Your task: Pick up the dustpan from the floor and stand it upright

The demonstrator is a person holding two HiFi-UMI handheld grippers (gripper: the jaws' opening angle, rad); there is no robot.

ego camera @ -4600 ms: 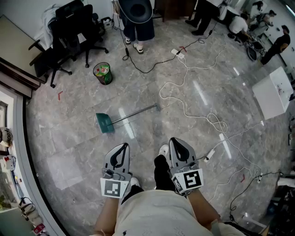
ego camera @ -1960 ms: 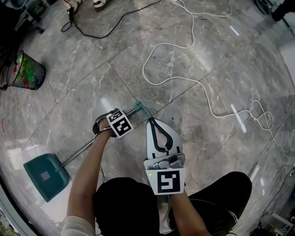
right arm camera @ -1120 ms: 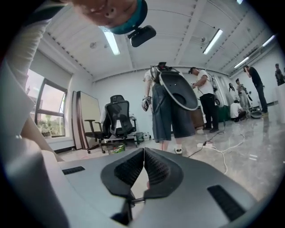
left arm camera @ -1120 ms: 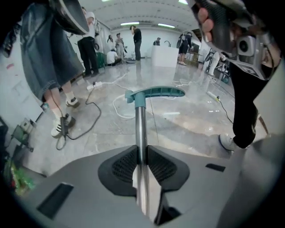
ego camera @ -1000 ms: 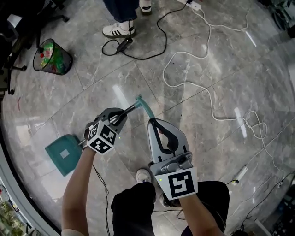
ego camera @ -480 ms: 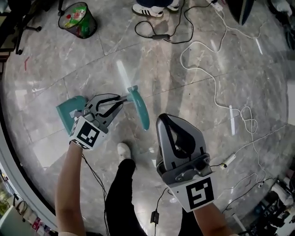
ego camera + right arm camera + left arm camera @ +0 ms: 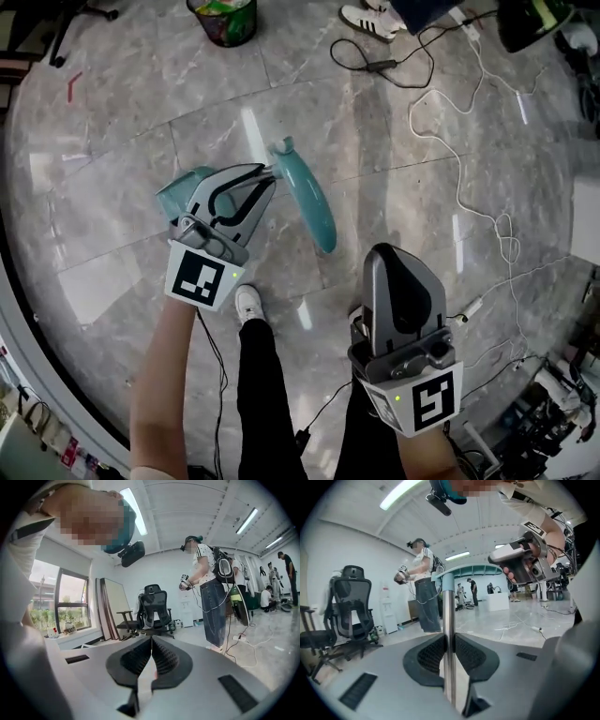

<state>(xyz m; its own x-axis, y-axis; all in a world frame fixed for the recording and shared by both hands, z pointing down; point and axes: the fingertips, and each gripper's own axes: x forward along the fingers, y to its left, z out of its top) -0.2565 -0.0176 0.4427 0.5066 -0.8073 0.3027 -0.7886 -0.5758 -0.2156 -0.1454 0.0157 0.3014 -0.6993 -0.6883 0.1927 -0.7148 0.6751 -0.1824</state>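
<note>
The dustpan has a teal pan (image 7: 180,190), a metal shaft (image 7: 449,667) and a teal handle (image 7: 306,193). My left gripper (image 7: 266,179) is shut on the shaft just below the handle. In the left gripper view the shaft stands upright between the pads of the left gripper (image 7: 449,645), and the teal handle (image 7: 447,576) rises above them. From the head view the pan is mostly hidden behind the left gripper, and whether it touches the floor cannot be told. My right gripper (image 7: 390,260) hangs to the right, apart from the dustpan. The right gripper (image 7: 151,642) is shut on nothing.
A mesh bin (image 7: 223,17) with green litter stands at the far edge. White cables (image 7: 459,192) and a black cable (image 7: 373,64) trail over the marble floor on the right. Another person (image 7: 208,592) with grippers stands near office chairs (image 7: 351,604). My shoe (image 7: 248,302) is below the left gripper.
The left gripper closed on the shaft of the dustpan lying flat and raised it. In the last second the handle swung up towards the head camera. The right gripper stayed shut and empty.
</note>
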